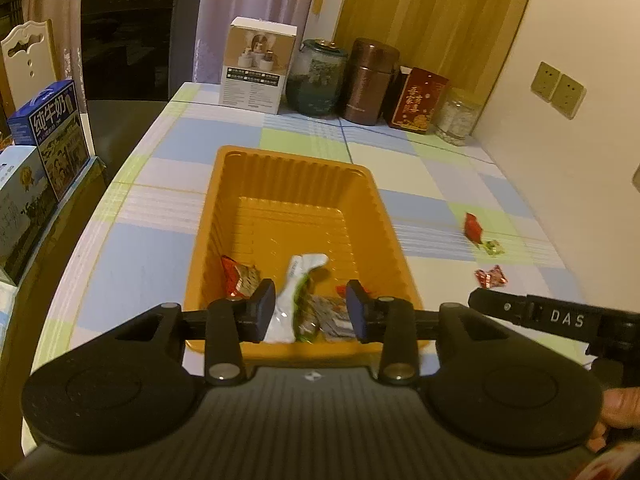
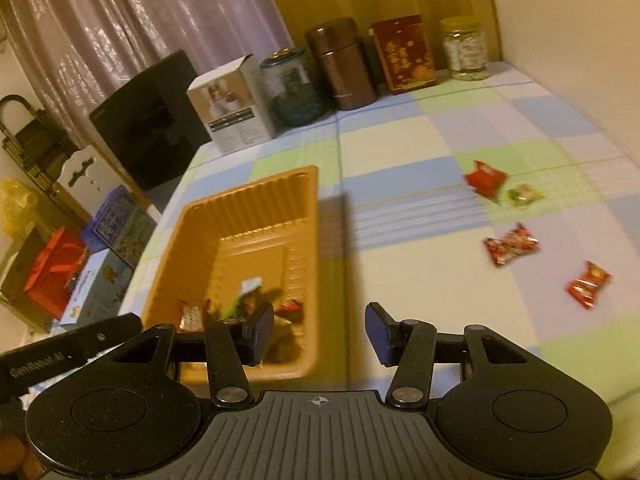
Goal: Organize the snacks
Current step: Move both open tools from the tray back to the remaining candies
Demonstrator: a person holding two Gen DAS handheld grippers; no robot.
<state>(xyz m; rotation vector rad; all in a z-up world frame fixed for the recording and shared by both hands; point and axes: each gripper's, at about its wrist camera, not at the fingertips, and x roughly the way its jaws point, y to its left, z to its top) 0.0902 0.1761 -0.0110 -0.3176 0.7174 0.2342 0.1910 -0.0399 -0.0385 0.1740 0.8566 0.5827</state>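
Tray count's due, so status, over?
Left gripper and right gripper open, empty. Tray holds several snacks. Four candies loose on the cloth. Nothing in the way.

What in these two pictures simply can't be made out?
- Snacks at the near end of the orange tray: the left claw covers part of them in the left wrist view.
- Same pile, right wrist view: blurred, partly behind a finger of the right claw.
- Loose red candies on the tablecloth: motion blur hides any print.
- Glass jar at the wall: label too small.
- The person: only a hand, cut off by the edge.
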